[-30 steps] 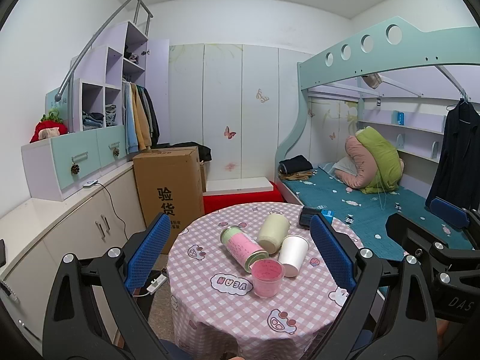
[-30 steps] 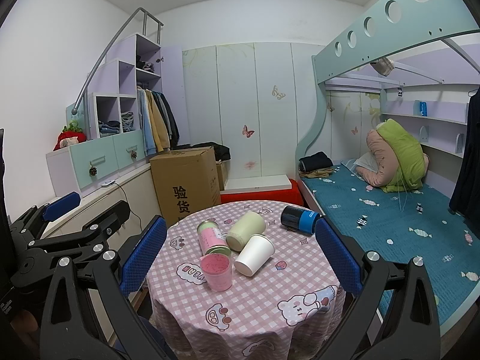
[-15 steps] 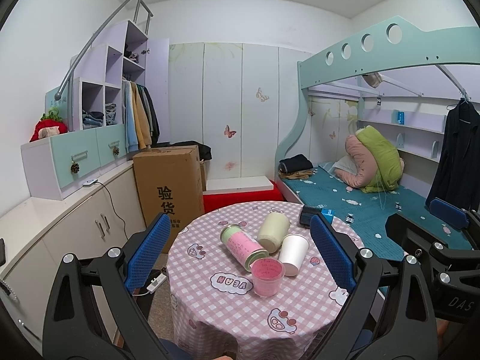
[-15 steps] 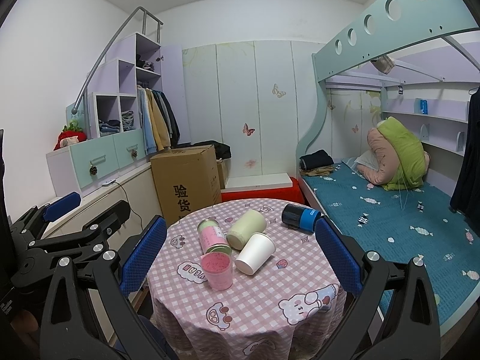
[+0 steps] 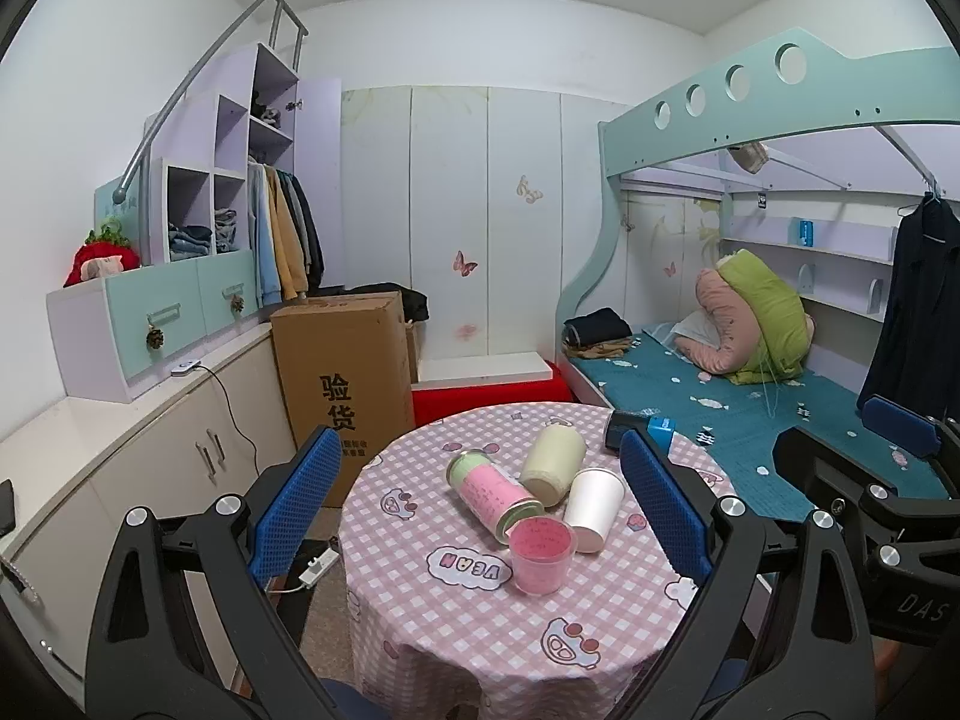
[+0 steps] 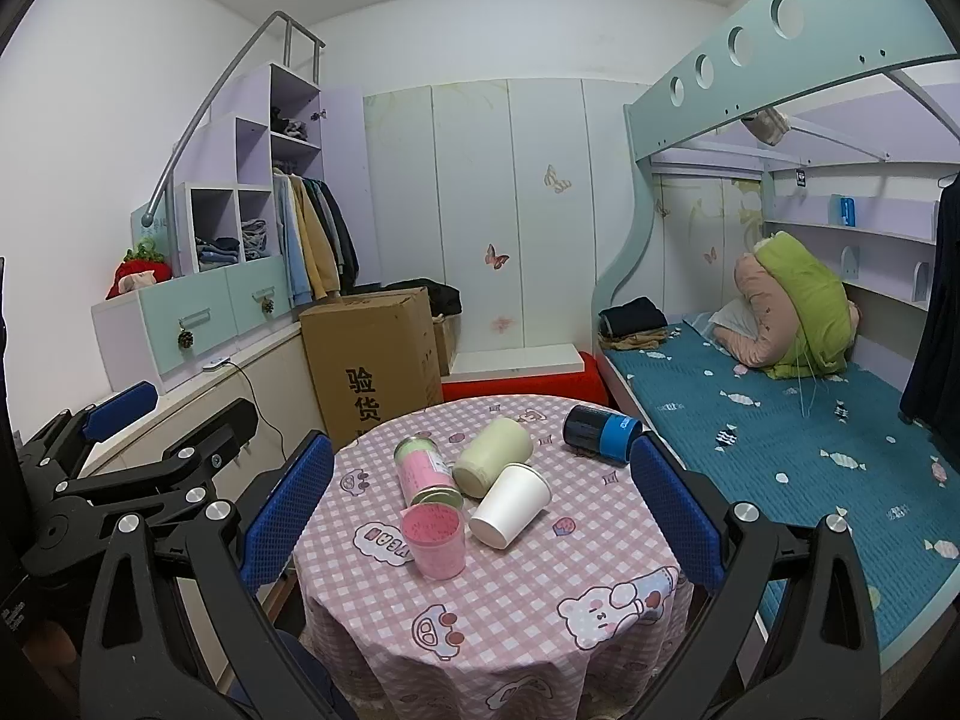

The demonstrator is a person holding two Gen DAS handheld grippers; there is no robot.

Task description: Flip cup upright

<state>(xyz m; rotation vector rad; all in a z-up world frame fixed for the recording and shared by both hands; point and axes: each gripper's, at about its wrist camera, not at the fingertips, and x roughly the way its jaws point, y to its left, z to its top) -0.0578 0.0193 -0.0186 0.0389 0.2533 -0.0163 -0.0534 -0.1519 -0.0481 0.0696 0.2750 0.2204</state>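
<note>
both claws are up off the table here, left gripper and right gripper spread wide with nothing between the blue pads, just framing the round table from above.

the job is a tipped cup, and i count several lying down. the white paper cup sits near the middle on its side, mouth toward about 7 o'clock in the right view, base toward 1. at its 11 o'clock, the pale green cup lies tipped too, touching or just beside it. at 9 o'clock the pink-and-green canister is down, its open end toward me. the dark cup with the blue band lies well off at 1 o'clock by the table edge.

only the pink cup stands upright, at 7 o'clock of the white one; it reads pink right across the mouth, though whether that's contents or tint i can't tell. the fallen ones look empty as far as i can see.

my call: go for the white paper cup with the right claw, close gently across the wall since paper crushes, and roll it up away from the pink cup.
</note>
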